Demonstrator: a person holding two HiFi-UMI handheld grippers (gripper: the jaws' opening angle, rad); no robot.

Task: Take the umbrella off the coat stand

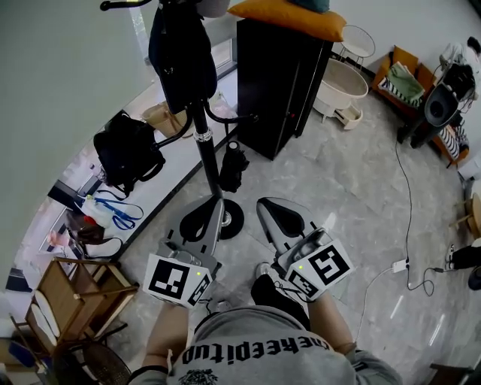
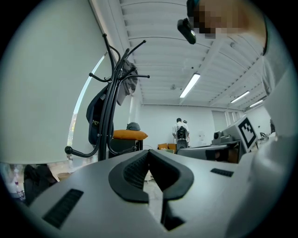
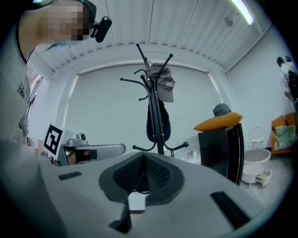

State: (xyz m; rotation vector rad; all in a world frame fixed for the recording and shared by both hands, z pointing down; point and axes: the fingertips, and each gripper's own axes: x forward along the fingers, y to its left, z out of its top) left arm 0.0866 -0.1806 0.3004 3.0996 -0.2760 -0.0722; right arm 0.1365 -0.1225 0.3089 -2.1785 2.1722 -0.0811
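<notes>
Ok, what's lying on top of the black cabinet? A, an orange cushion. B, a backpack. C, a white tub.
A: an orange cushion lies across the top of the cabinet.

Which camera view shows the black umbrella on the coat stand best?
The head view: the umbrella hangs folded from a low hook of the coat stand. Neither gripper view shows it: there the stand's lower part is hidden.
</notes>
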